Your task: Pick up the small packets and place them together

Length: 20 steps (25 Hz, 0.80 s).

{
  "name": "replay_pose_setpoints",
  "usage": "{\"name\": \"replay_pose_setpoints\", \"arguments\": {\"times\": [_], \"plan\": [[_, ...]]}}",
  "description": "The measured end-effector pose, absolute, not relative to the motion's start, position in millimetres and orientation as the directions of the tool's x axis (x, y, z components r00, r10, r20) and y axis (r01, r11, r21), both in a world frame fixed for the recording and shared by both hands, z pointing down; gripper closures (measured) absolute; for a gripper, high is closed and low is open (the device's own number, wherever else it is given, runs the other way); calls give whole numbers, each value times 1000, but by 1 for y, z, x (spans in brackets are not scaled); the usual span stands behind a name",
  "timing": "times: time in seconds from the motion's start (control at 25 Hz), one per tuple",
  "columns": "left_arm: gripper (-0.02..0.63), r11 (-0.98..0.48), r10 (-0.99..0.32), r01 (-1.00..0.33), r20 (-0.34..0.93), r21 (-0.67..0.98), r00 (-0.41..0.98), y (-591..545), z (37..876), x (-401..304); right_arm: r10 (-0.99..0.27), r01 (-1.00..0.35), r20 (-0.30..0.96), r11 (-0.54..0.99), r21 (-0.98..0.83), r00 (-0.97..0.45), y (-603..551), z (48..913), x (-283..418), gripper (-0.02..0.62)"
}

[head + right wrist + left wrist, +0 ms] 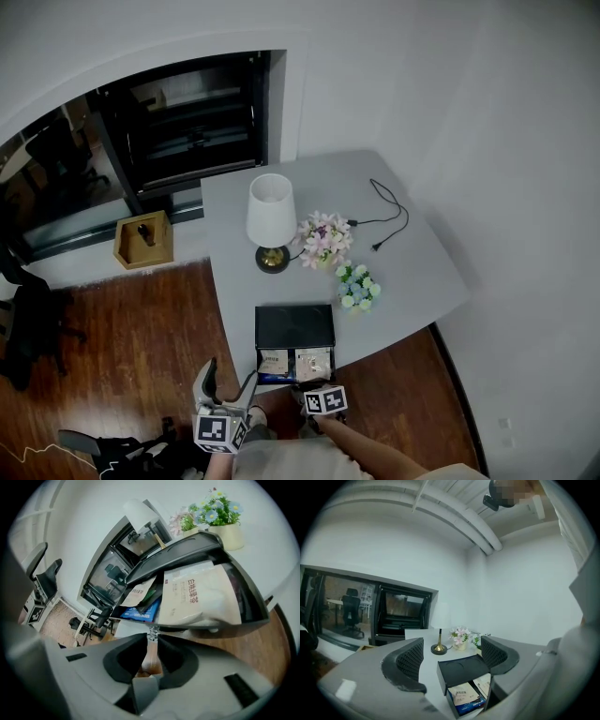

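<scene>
Packet [151, 660] pinched between right gripper [153, 637] fingers [130, 656], angled downward.

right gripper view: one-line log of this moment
right tongs: shut on thin silvery packet | left tongs: open, empty | black rectangular box: open, beige paper packets inside

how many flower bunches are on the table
2. A pink and white flower bunch stands beside the white-shaded table lamp. A blue and pale green flower bunch stands just in front of it, nearer the open black box. None seems hidden.
</scene>
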<state>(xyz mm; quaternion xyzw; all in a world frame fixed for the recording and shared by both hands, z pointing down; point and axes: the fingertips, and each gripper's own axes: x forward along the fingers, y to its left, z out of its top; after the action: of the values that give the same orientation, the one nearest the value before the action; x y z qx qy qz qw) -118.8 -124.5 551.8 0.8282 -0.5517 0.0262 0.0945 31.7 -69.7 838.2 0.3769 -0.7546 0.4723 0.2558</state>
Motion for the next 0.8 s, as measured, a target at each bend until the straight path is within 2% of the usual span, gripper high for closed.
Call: {"name": "replay_pose_setpoints", "arguments": {"times": [0.28, 0.32, 0.36, 0.48, 0.6, 0.8], "plan": [[238, -412, -891, -902, 147, 132, 429, -124, 554, -105, -344, -834, 763, 295, -466, -548, -61, 841, 38, 530], [238, -414, -890, -900, 146, 134, 431, -123, 554, -104, -346, -847, 778, 302, -436, -524, -59, 842, 42, 525], [238, -417, -889, -899, 145, 135, 434, -123, 553, -103, -350, -858, 790, 312, -408, -503, -55, 841, 46, 489], [238, -421, -888, -897, 140, 135, 438, -121, 552, -102, -399, -861, 771, 343, -376, -496, -49, 823, 56, 485], [238, -425, -888, -895, 132, 134, 441, -121, 550, -100, -521, -857, 682, 354, -374, -513, -57, 780, 72, 485], [238, -426, -891, -894, 105, 137, 441, -122, 543, -98, -793, -893, 414, 359, -273, -446, -99, 676, 108, 486]]}}
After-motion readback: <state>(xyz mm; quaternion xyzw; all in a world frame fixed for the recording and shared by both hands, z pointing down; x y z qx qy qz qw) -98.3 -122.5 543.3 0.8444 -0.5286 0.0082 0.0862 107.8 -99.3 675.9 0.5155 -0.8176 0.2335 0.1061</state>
